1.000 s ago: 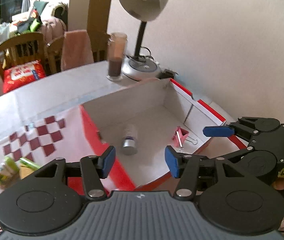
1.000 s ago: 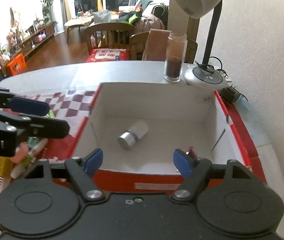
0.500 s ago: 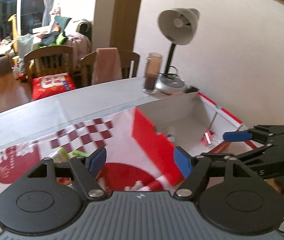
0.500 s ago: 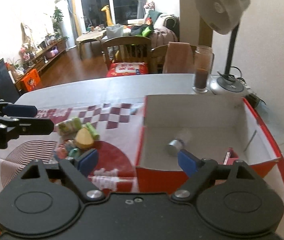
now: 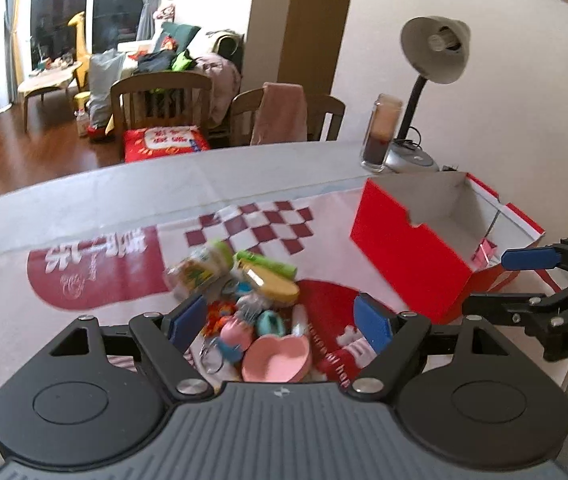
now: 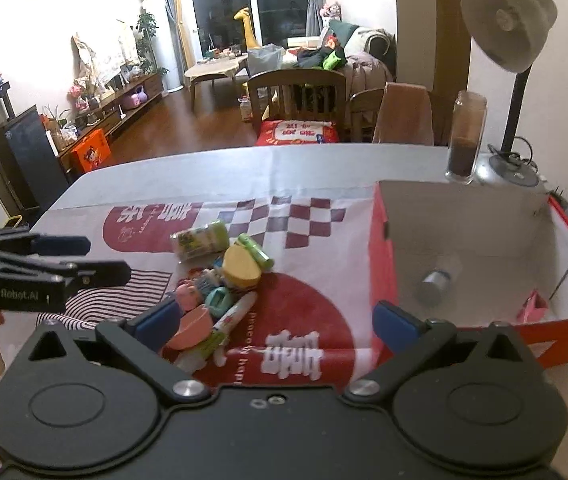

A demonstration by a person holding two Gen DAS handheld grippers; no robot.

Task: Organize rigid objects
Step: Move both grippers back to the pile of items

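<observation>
A pile of small items lies on the red-and-white cloth: a pink heart-shaped dish, a yellow block, a green-labelled bottle and a marker. My left gripper hovers just before the pile, its jaws opening, with nothing pressed between them. My right gripper is also opening and empty, between the pile and the red box. Inside the box lie a silver-capped bottle and a pink binder clip. Each gripper shows in the other's view: right gripper, left gripper.
A tall glass jar with dark contents and a desk lamp stand behind the box by the wall. Wooden chairs sit past the table's far edge. The cloth left of the pile is bare.
Both views have swung left, from over the box to the pile on the cloth. Both pairs of jaws stand wider than before.
</observation>
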